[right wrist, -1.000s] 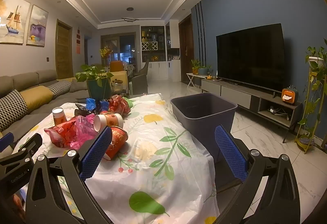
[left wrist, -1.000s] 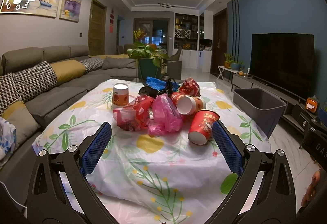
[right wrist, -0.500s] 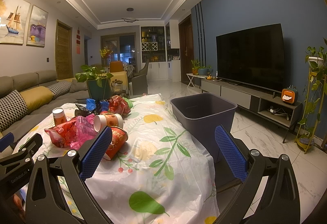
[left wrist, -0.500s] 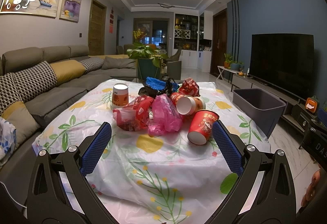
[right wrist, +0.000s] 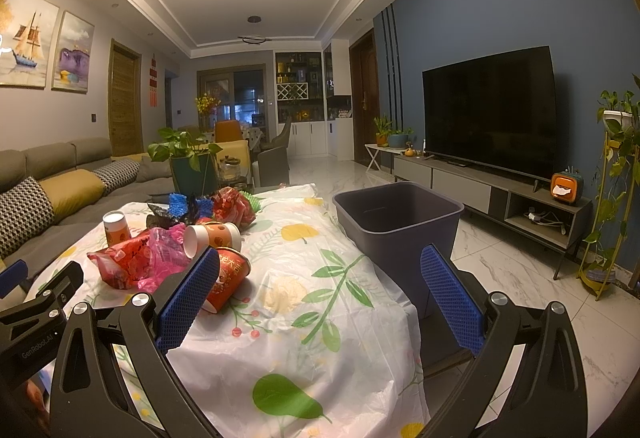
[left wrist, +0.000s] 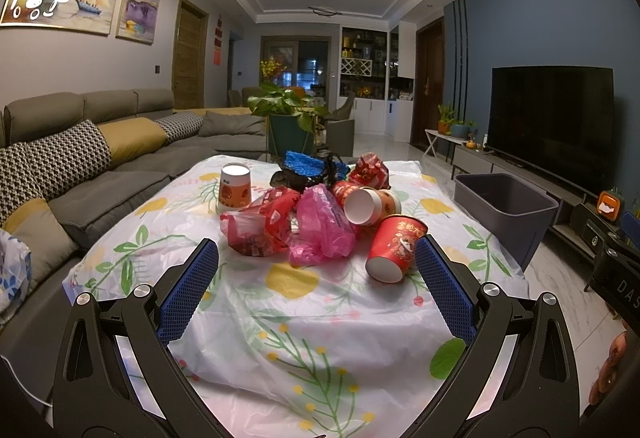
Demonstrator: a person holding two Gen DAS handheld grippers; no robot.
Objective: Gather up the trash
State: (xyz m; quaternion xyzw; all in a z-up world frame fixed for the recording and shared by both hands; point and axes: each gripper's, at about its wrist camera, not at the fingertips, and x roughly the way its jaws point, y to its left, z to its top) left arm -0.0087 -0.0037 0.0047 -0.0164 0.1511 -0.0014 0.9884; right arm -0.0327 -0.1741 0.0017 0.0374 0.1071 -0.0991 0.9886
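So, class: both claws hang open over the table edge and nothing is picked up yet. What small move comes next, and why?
Probably ease the left claw forward to the red paper cup: it lies on its side nearest of the pile, just ahead of the open fingers, with the grey bin empty beside the table.

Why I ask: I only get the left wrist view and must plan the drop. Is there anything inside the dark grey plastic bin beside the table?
Observer: In the right wrist view the dark grey plastic bin shows only bare inner walls. I see no trash in it, though part of its floor is hidden.
Operator: Is the right gripper free?
Observer: Yes, the right gripper is open, with nothing between its fingers.
Operator: Is anything standing on the floor beyond the bin?
Observer: A yellow metal plant stand with trailing green plants stands to the right of the grey TV cabinet.
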